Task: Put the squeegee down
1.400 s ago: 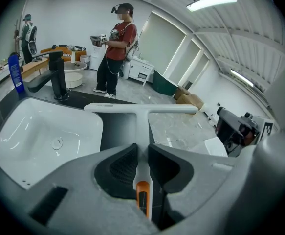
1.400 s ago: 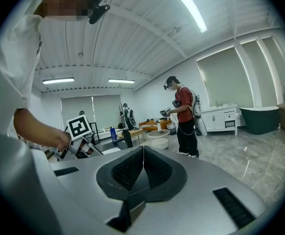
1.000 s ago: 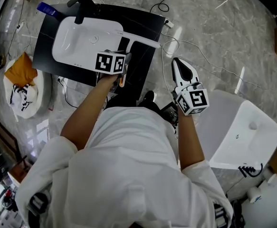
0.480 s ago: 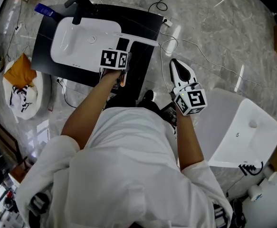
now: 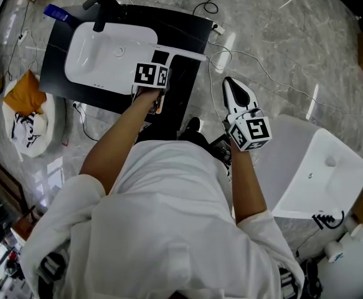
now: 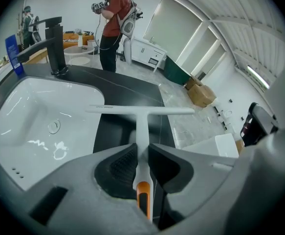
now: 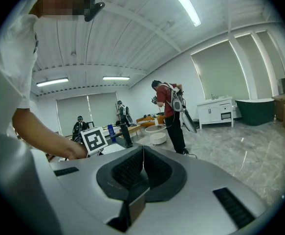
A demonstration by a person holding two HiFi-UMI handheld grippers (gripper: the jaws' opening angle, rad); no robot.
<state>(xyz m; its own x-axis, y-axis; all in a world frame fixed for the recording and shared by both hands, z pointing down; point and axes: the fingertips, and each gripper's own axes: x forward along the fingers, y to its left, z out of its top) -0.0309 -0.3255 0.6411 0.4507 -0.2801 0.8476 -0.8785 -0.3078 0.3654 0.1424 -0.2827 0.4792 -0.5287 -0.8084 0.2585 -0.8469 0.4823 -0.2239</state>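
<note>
**Squeegee clamped in my left jaws, over the counter**

At left, the white basin (image 5: 100,48) sits in the black counter (image 5: 190,33). My left gripper (image 6: 142,150) grips the squeegee (image 6: 141,112) by its white handle. The blade lies crosswise above the counter, just right of the basin; I cannot tell if it touches. My right gripper (image 7: 143,166) hangs well apart over the marble floor (image 5: 281,48), jaws pressed together on nothing

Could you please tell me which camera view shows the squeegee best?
The left gripper view: the white T-shaped squeegee shows close up, its handle clamped in the left gripper, blade over the dark counter. The head view shows it small, partly behind that gripper; the right gripper view shows none of it.
</note>
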